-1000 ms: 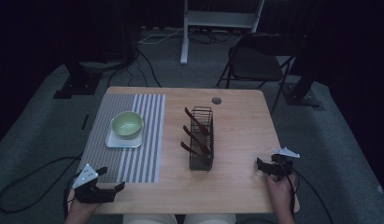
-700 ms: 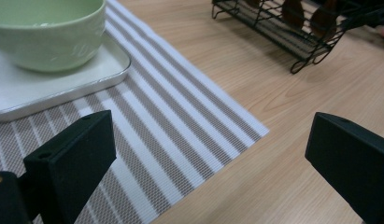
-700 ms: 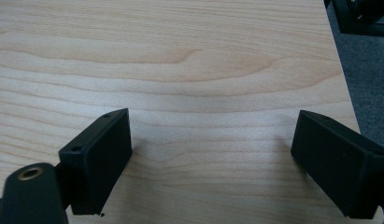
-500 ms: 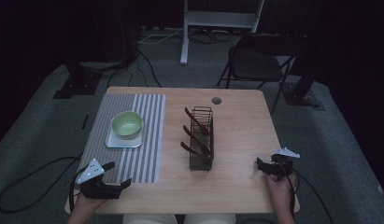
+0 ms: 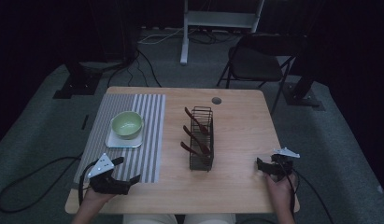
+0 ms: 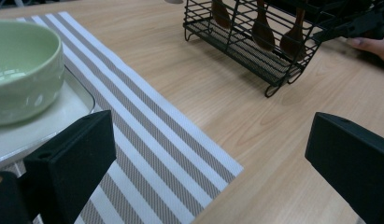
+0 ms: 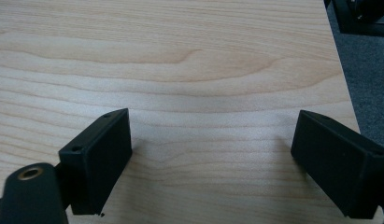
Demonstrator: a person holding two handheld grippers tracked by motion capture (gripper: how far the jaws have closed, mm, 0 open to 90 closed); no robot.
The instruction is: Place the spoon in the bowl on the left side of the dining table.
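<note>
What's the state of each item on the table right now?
Left hand-held gripper: open, empty, over the striped mat's near corner.
Right hand-held gripper: open, empty, over bare table.
Green bowl: upright, on white tray.
Wire rack: upright, holding three brown spoons.

A pale green bowl (image 5: pixel 127 124) sits upright on a small white tray (image 5: pixel 116 142), which lies on a grey-and-white striped mat (image 5: pixel 147 149) covering the tabletop's left side, nearer its left edge than the middle.
</note>
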